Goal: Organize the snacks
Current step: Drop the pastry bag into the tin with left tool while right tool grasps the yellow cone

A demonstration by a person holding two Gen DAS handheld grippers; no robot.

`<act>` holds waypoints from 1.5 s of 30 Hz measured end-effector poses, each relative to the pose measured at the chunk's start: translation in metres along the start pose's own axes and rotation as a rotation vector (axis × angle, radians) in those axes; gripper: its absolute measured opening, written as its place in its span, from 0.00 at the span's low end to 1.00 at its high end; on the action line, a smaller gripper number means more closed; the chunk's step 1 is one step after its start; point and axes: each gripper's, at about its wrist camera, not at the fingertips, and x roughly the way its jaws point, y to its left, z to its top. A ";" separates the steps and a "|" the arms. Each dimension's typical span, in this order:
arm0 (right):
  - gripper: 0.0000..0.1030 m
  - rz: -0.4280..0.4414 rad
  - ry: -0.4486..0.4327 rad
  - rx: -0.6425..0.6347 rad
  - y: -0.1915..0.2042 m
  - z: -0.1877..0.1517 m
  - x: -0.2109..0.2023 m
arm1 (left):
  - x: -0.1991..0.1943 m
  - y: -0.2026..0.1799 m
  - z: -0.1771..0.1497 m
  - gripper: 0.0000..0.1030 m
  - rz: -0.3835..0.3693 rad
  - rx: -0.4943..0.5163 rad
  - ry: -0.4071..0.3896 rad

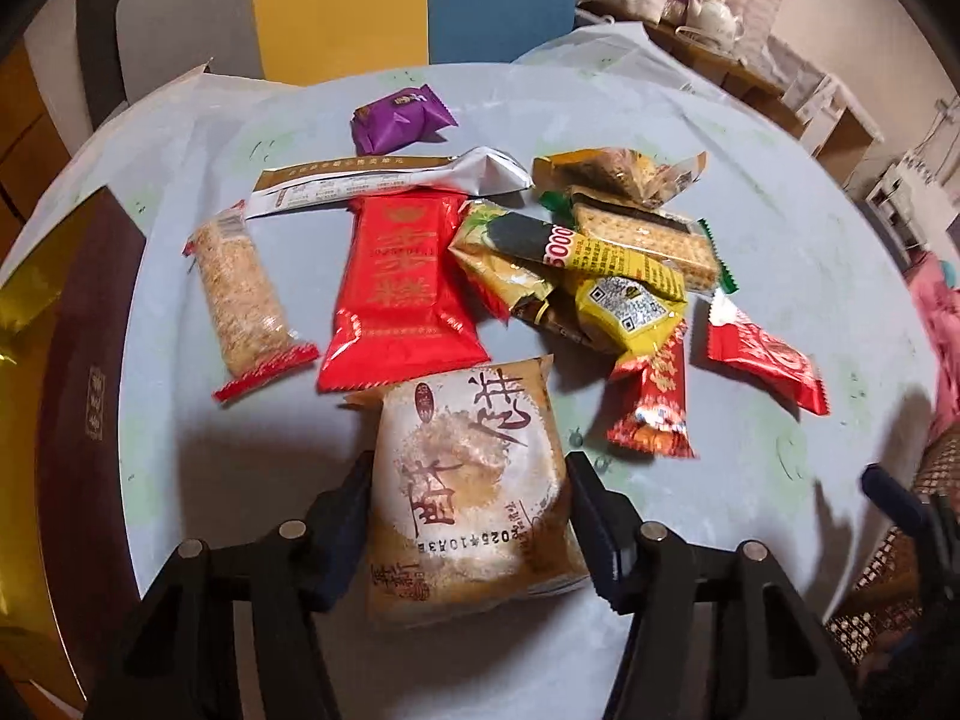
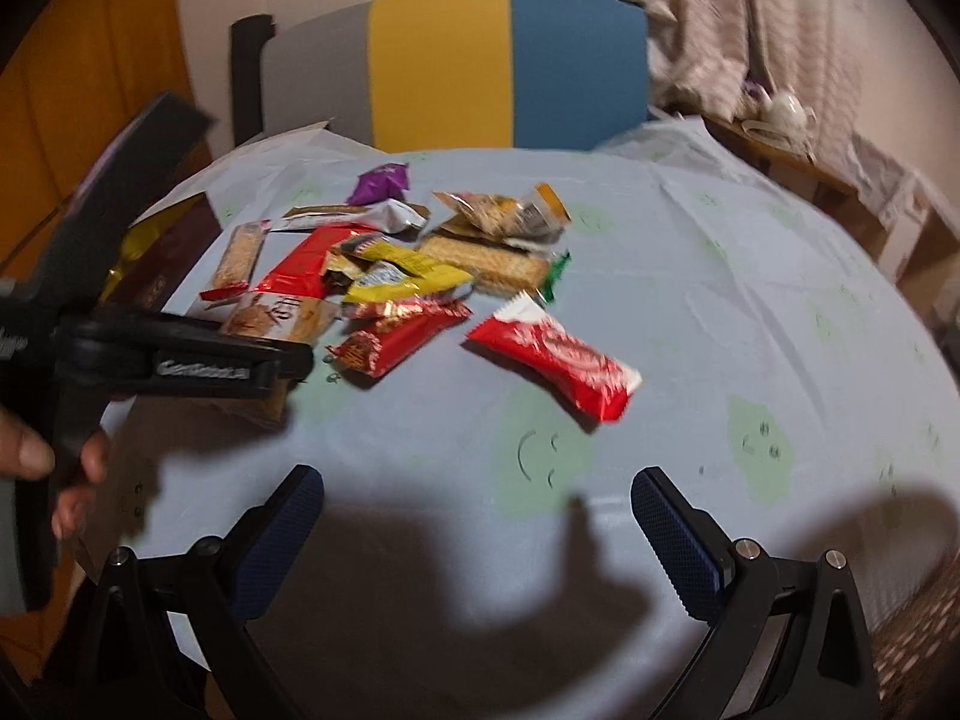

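Left gripper [image 1: 468, 516] has its two fingers on each side of a tan round-cake pack [image 1: 468, 492] (printed "025*10"), pads close, touch unclear. Right gripper [image 2: 477, 540] stands wide open with nothing in it, over bare blue cloth [image 2: 720, 300]. Beyond lies the snack pile, a yellow pack [image 1: 600, 252] reading "5000".

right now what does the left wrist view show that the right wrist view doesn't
Only the left wrist view shows the left gripper from behind, its fingers straddling the beige pastry packet; whether the pads press on it is unclear.

Only the right wrist view shows the right gripper open over bare blue tablecloth, and the hand holding the left gripper.

Both show the snack pile, including the purple candy, the clear-wrapped cereal bar, the red wafer bar and the colour-striped chair back.
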 end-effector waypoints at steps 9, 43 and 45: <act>1.00 0.056 0.026 0.085 0.001 0.020 0.003 | -0.042 0.039 -0.049 0.59 -0.060 0.010 -0.104; 0.44 0.131 0.197 -0.261 0.065 0.134 0.096 | -0.086 0.246 0.008 0.60 0.115 -0.410 -0.251; 0.38 0.133 0.204 -0.250 0.061 0.136 0.104 | -0.073 0.248 0.015 0.60 0.126 -0.400 -0.219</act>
